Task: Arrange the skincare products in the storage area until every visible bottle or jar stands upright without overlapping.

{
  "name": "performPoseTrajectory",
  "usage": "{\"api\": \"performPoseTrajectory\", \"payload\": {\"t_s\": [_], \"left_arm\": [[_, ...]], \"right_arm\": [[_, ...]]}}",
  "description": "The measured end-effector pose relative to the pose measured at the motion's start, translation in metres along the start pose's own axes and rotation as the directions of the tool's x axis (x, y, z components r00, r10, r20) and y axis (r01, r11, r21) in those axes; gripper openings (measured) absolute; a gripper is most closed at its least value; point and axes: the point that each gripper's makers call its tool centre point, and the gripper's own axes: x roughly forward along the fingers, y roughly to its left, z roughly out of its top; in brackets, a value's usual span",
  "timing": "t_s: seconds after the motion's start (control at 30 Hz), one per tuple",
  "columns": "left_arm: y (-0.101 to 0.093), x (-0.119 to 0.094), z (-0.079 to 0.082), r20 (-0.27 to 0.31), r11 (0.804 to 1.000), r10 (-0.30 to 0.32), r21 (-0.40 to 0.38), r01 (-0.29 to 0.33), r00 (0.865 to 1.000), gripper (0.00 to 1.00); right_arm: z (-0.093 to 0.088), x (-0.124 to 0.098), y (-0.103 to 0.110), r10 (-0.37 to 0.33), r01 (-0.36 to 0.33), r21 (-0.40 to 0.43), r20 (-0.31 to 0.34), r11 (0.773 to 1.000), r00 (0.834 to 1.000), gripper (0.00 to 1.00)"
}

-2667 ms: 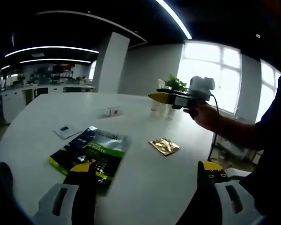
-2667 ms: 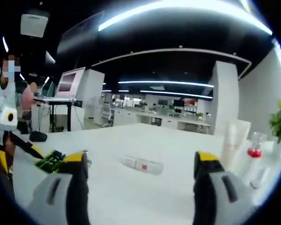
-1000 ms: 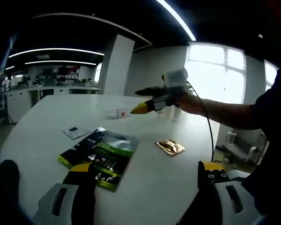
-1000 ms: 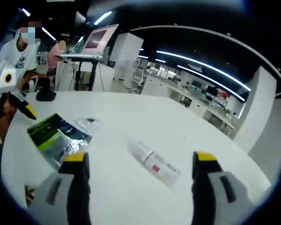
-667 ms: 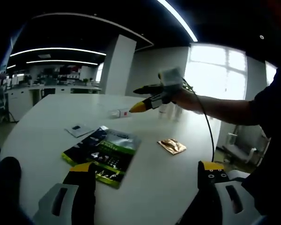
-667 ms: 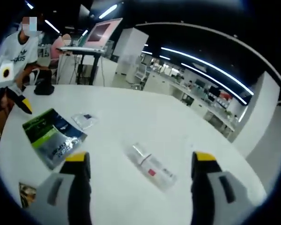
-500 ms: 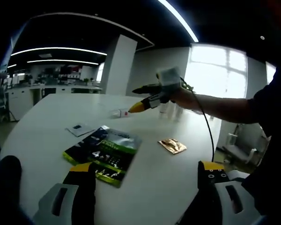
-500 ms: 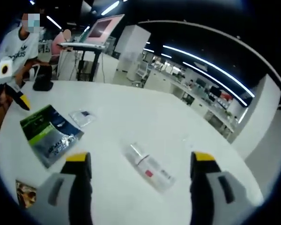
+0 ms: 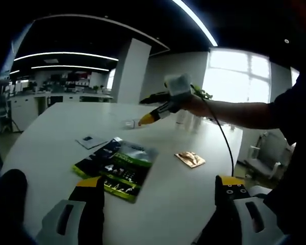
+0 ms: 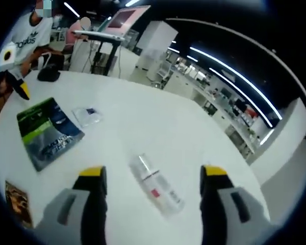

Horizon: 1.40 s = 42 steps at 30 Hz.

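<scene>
**Fallen bottle lies between spread jaws**

The right gripper (image 10: 152,178) hovers, jaws spread and empty, over the white table (image 10: 158,127). The clear bottle (image 10: 156,185) lies on its side just ahead between them: probably light, rigid, slippery, best gripped mid-body. The left gripper (image 9: 155,196) is likewise spread and empty.

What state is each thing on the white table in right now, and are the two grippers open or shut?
Clear plastic bottle with a red label: lying on its side.
Green and black foil pouch: lying flat.
Small clear sachet: lying flat.
Gold foil packet: lying flat, crinkled.
Left gripper: open, empty.
Right gripper: open, empty, above the bottle.
</scene>
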Motion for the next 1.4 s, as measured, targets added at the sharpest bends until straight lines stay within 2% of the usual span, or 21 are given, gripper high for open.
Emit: {"api": "performPoseTrajectory", "payload": {"t_s": [0.17,0.3,0.5,0.83,1.03,1.17,1.4], "left_arm": [[0.002,-0.002,0.003,0.003,1.0,0.008,0.003,-0.008,1.0,0.91],[0.005,-0.003,0.004,0.006,1.0,0.016,0.002,-0.016,1.0,0.91],[0.005,-0.004,0.004,0.005,1.0,0.018,0.002,-0.018,1.0,0.91],[0.008,-0.007,0.005,0.011,1.0,0.029,0.0,-0.029,1.0,0.91],[0.012,-0.009,0.003,0.01,0.999,0.04,-0.006,-0.04,0.999,0.91],[0.013,-0.01,0.003,0.009,0.999,0.043,-0.007,-0.043,0.999,0.91],[0.015,-0.012,0.003,0.014,0.999,0.051,-0.011,-0.051,0.999,0.91]], "right_arm": [[0.0,0.009,0.0,0.03,-0.031,-0.017,-0.026,0.999,0.999,0.74],[0.003,0.013,0.007,0.07,-0.07,-0.027,-0.032,0.997,0.997,0.65],[0.001,0.021,0.01,0.088,-0.091,-0.045,-0.055,0.995,0.995,0.65],[-0.007,0.033,0.008,0.128,-0.136,-0.067,-0.105,0.988,0.986,0.59],[-0.006,0.036,0.006,0.14,-0.15,-0.085,-0.112,0.985,0.984,0.57],[-0.006,0.038,0.008,0.172,-0.185,-0.09,-0.132,0.979,0.976,0.46],[-0.01,0.047,0.006,0.208,-0.226,-0.106,-0.159,0.968,0.965,0.46]]}}
